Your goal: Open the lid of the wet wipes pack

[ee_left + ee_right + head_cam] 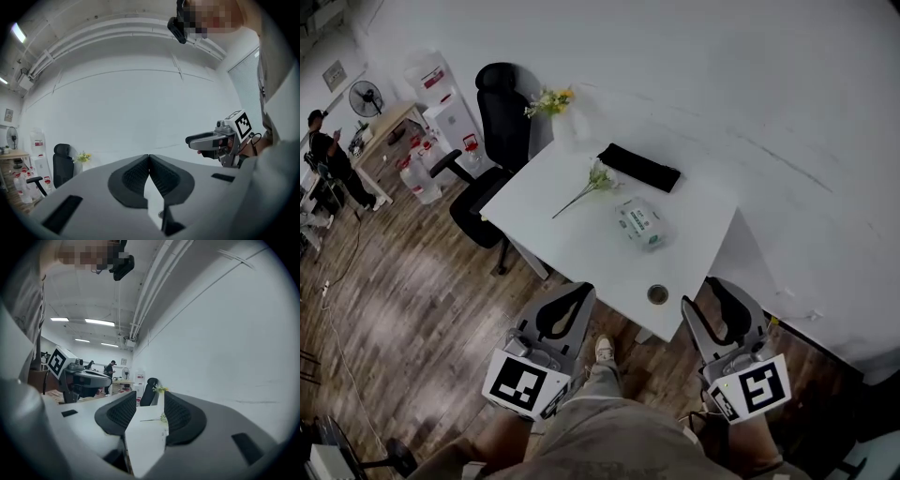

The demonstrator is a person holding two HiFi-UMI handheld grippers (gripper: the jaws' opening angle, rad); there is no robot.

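The wet wipes pack (639, 225) lies flat on the white table (562, 211), right of its middle, lid down. Both grippers hang short of the table's near edge, well back from the pack. My left gripper (584, 287) is shut, its pads meeting at the tips with nothing between them (149, 157). My right gripper (712, 289) stands open and empty; in the right gripper view the tabletop shows through its gap (150, 401). From the left gripper view the right gripper (206, 139) shows at the right, level.
A long-stemmed flower (589, 185) and a black folded cloth (639, 167) lie beyond the pack. A small round object (657, 294) sits near the front edge. A vase of yellow flowers (553, 101) and a black office chair (492, 141) stand at the far left corner.
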